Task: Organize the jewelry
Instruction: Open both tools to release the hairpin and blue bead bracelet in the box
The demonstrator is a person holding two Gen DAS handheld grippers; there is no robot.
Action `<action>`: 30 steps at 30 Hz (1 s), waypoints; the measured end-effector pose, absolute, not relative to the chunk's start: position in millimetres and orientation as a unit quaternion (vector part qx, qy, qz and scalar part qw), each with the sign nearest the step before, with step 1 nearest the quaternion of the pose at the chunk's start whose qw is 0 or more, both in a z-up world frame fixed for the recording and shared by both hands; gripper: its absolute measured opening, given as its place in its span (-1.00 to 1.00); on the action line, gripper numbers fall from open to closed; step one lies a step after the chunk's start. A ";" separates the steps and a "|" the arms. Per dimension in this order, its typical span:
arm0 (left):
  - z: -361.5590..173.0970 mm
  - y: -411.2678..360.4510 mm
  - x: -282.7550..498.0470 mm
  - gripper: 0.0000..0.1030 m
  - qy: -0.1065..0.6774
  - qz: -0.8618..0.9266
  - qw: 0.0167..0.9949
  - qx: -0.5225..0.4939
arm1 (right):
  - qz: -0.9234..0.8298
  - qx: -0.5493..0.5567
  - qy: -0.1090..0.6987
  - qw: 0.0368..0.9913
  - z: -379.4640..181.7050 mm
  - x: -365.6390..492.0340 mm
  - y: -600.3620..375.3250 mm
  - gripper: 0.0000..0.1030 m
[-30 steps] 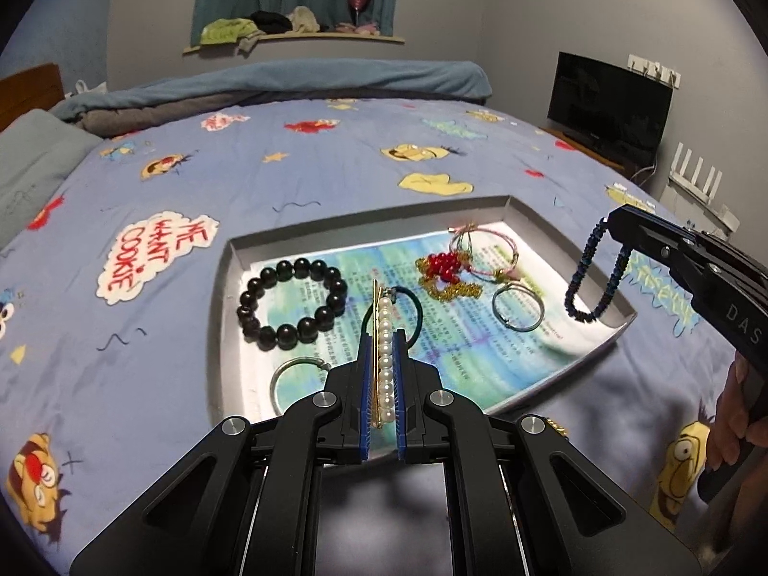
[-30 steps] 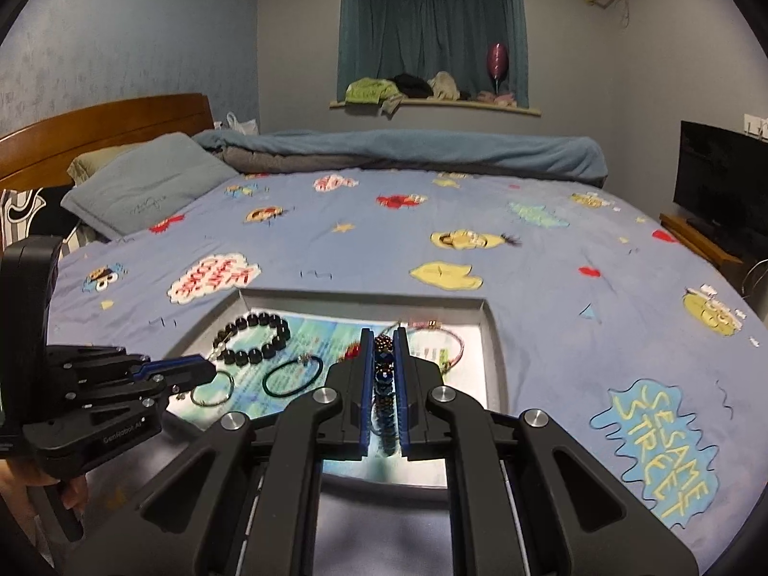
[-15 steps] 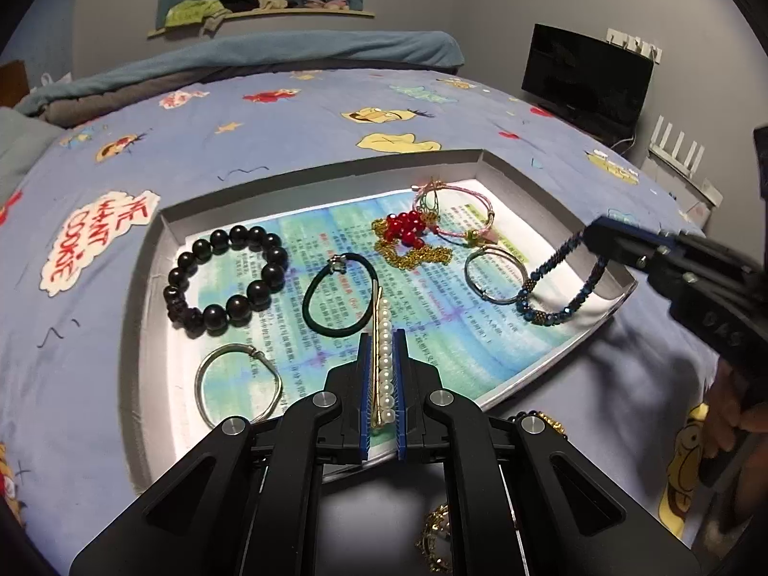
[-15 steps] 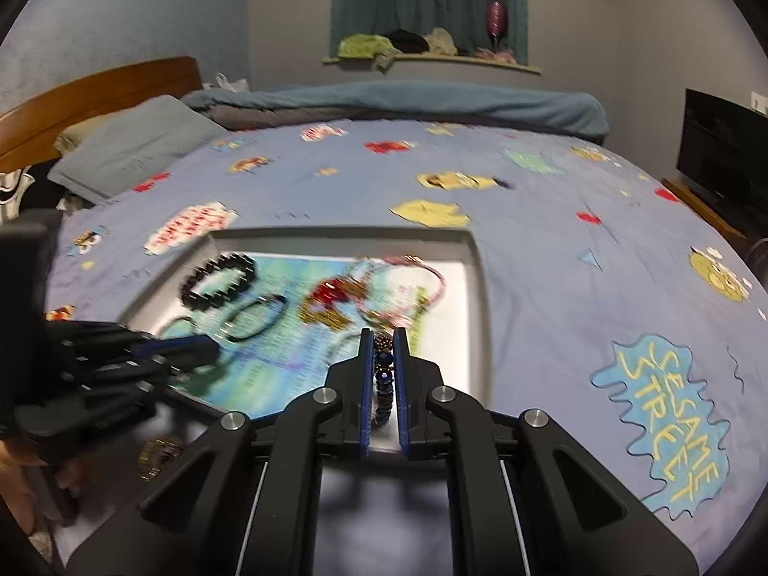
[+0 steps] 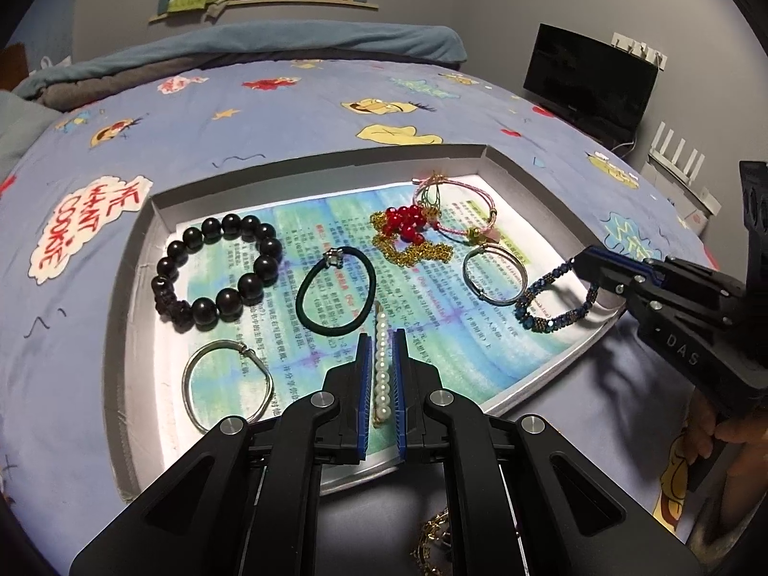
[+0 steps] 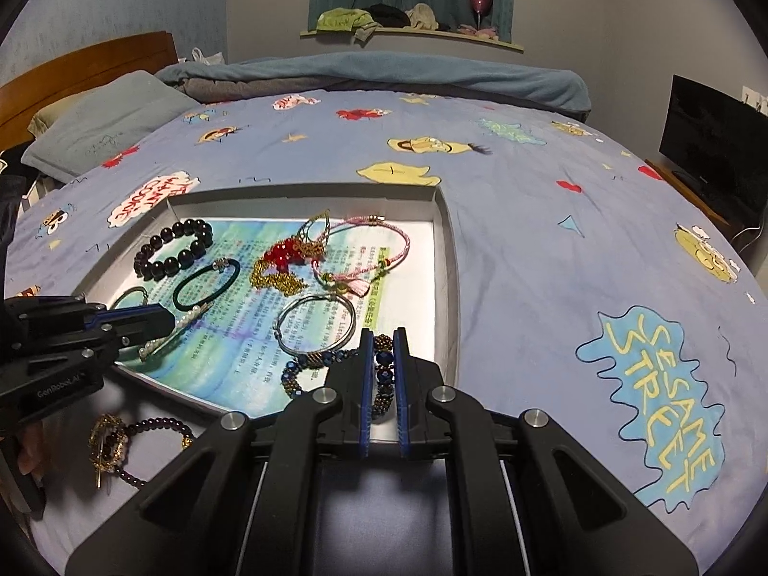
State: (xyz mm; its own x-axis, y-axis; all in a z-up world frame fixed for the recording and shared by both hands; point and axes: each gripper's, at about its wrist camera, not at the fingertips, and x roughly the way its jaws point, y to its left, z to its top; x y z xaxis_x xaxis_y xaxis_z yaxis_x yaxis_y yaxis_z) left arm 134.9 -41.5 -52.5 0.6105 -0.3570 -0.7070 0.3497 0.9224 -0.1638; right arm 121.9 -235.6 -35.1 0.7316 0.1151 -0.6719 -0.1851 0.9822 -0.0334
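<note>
Left tongs (image 5: 381,360): clamped on a pearl strand (image 5: 381,369) at the lower middle of the left wrist view; the strand runs straight between the blue pads and pokes out past the tips over the printed sheet.
Right tongs (image 6: 382,360): clamped on a blue bead bracelet (image 6: 307,365) at the lower middle of the right wrist view; the bracelet's loop spreads to the left of the tips, low over the near right corner of the tray.
Tray (image 5: 307,170): a shallow grey box on the bed, lined with a blue-green printed sheet (image 5: 345,221), filling the middle of both views.
Black bead bracelet (image 5: 216,273): lies in the left part of the tray in the left wrist view.
Silver bangle (image 5: 225,386): lies below the black beads, toward the tray's near left corner.
Dark hair tie (image 5: 336,290): lies at the tray's middle, just beyond the pearl strand's tip.
Gold chain with red beads (image 5: 408,235): lies right of middle, touching a pink cord bracelet (image 5: 456,211) in the upper right of the tray.
Thin silver ring bracelet (image 5: 494,274): lies below the pink cord, just left of the blue bead loop.
Loose pieces (image 6: 125,441): a gold and dark-bead tangle on the bedsheet (image 6: 528,240) outside the tray, lower left of the right wrist view.
Hand (image 5: 725,432): grips the right tongs' handle at the right edge of the left wrist view.
</note>
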 end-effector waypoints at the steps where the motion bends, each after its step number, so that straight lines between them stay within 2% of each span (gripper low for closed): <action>1: -52.5 -41.5 135.2 -0.83 0.396 -0.196 0.897 -0.005 | 0.080 -0.050 0.359 0.929 -36.2 122.6 -235.1 -0.84; 6: -52.4 -40.0 135.7 -0.73 0.397 -0.187 0.899 -0.003 | 0.078 -0.047 0.361 0.928 -39.1 124.1 -235.3 -0.84; 18: -47.8 -31.1 132.6 -0.73 0.392 -0.160 0.906 0.005 | 0.075 -0.043 0.356 0.931 -37.8 123.2 -235.6 -0.84; 20: -46.1 -28.7 131.4 -0.54 0.389 -0.155 0.908 0.003 | 0.076 -0.044 0.354 0.931 -37.0 121.9 -234.8 -0.84; 23: -42.9 -25.4 128.8 -0.45 0.383 -0.148 0.912 0.006 | 0.078 -0.042 0.348 0.933 -34.6 118.1 -233.2 -0.79; 25: -40.4 -22.3 127.4 -0.41 0.381 -0.143 0.914 0.006 | 0.079 -0.039 0.341 0.936 -31.8 115.5 -232.9 -0.63; 28: -36.1 -17.2 124.2 -0.22 0.374 -0.137 0.917 0.003 | 0.079 -0.034 0.333 0.939 -27.1 113.4 -231.7 -0.61; 30: -33.7 -15.9 122.0 -0.19 0.371 -0.134 0.919 0.004 | 0.079 -0.031 0.328 0.941 -24.2 111.9 -230.9 -0.59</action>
